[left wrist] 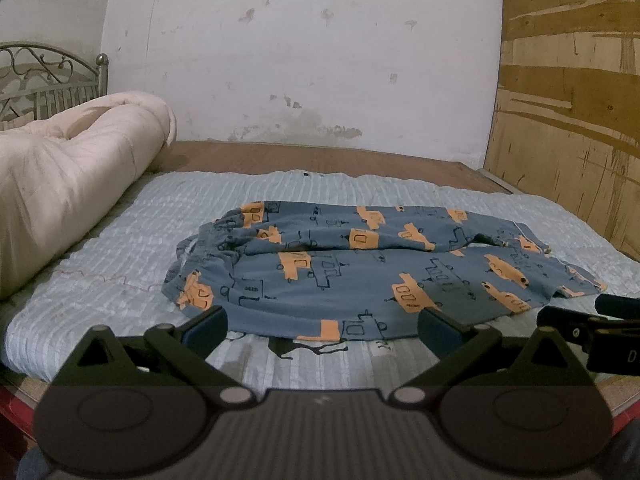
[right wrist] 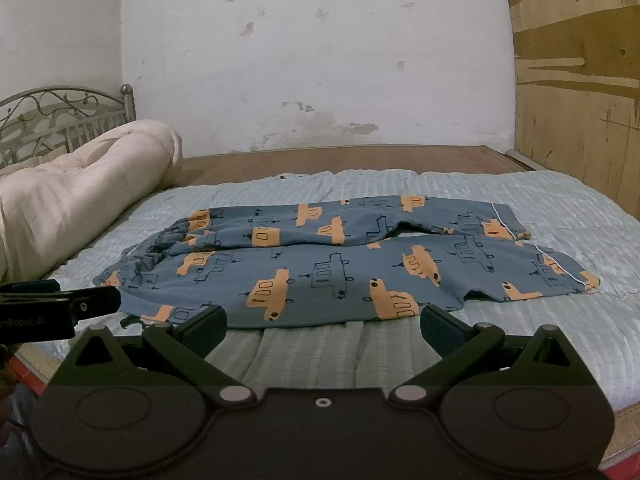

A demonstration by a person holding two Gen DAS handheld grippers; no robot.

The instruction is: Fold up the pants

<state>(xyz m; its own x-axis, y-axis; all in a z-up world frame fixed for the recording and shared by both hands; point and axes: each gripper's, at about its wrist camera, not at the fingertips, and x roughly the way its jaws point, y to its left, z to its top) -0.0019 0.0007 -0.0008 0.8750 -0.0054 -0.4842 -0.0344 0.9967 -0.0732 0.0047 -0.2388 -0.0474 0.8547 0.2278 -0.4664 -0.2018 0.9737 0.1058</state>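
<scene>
Lying flat on the quilt, blue truck-print pants, both grippers' fingers spread.

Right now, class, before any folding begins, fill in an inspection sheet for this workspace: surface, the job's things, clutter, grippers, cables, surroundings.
Surface: pale blue quilted bed cover on a bed, wooden board showing at the far edge.
Job's things: blue pants with orange vehicle print lying flat, legs side by side, waistband to the left, cuffs to the right.
Clutter: rolled cream comforter at the left, apart from the pants.
Grippers: left gripper and right gripper both open, at the pants' near edge, holding nothing.
Cables: nothing seen.
Surroundings: stained white wall, plywood panel, metal headboard.
</scene>
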